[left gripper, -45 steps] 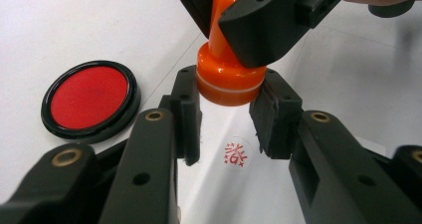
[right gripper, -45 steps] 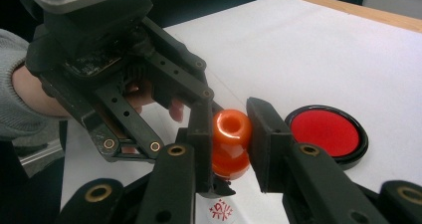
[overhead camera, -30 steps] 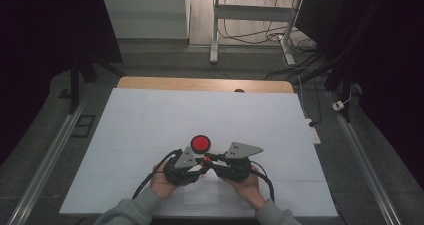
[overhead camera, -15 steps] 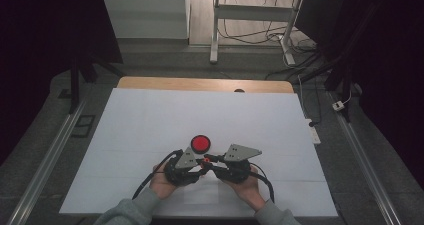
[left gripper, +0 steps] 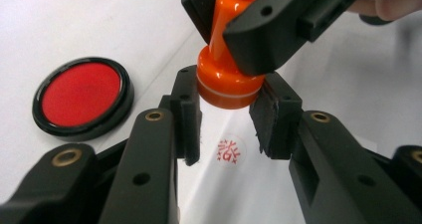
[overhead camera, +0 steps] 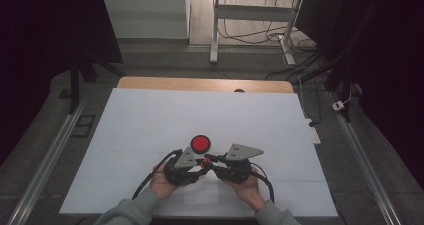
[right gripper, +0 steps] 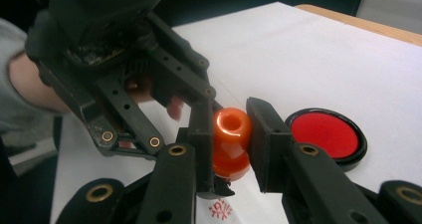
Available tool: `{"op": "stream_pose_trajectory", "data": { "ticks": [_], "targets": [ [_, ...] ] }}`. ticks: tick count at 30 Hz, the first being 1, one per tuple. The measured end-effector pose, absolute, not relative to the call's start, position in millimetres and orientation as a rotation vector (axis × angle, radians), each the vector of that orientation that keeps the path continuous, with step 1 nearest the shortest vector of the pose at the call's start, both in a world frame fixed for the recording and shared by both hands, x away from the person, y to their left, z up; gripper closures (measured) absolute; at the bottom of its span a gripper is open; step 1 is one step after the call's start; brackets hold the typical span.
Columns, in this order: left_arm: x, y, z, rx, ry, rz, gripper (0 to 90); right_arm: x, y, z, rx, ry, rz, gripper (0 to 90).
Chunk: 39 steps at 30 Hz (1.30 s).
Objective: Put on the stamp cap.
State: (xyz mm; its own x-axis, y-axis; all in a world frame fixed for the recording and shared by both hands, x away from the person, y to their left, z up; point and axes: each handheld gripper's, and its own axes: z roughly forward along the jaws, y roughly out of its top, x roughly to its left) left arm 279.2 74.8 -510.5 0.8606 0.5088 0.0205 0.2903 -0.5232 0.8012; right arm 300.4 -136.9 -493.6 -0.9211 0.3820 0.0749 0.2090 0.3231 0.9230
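**Both grippers clamp one orange stamp above its red print**

A counter (overhead camera: 150, 82) with a wooden far edge carries a big white sheet (overhead camera: 150, 120) that covers nearly all of it. The person's forearms come in from the near edge, and the hands meet at the near middle of the sheet.

The left gripper (overhead camera: 196, 165) sits just left of the right gripper (overhead camera: 209, 161), their tips touching the same spot. Each wears a grey three-cornered plate on top, and a black cable trails back from each toward the near edge.

An ink pad (overhead camera: 201, 143), round with a black rim and a red face, lies flat on the sheet just beyond the grippers, a little to the left. It shows at the left in the left gripper view (left gripper: 82, 97) and at the right in the right gripper view (right gripper: 326, 134), apart from both pairs of fingers.

The stamp (left gripper: 226, 79) is orange, with a wide round base ringed by a pale band and a narrow handle ending in a hollowed knob. It stands tilted above the sheet, clear of it. The left gripper's fingers (left gripper: 186, 109) are closed on the wide base, one pad on each side. The right gripper's fingers (right gripper: 266, 134) are closed on the knob (right gripper: 231, 127) of the handle, gripping it from both sides.

On the sheet just under the stamp lies a small round red print (left gripper: 229, 151), a ring of marks around a central figure too small to read. In the right gripper view it shows at the bottom edge (right gripper: 219, 209).
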Motion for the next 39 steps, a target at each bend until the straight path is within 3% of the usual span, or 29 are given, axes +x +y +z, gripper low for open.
{"op": "stream_pose_trajectory", "data": {
  "ticks": [21,35,39],
  "targets": [
    [281.0,75.1,-513.9,2.154,0.572,0.327,63.1,300.6,-135.8,-493.3,0.553,2.417,1.638,72.3],
    [283.3,74.9,-515.9,2.183,0.609,0.294,32.2,301.2,-137.4,-490.9,0.559,2.404,1.651,72.3],
    [283.5,80.9,-513.8,2.205,0.626,0.294,27.8,302.1,-137.7,-491.2,0.567,2.398,1.650,72.3]
  ]
}}
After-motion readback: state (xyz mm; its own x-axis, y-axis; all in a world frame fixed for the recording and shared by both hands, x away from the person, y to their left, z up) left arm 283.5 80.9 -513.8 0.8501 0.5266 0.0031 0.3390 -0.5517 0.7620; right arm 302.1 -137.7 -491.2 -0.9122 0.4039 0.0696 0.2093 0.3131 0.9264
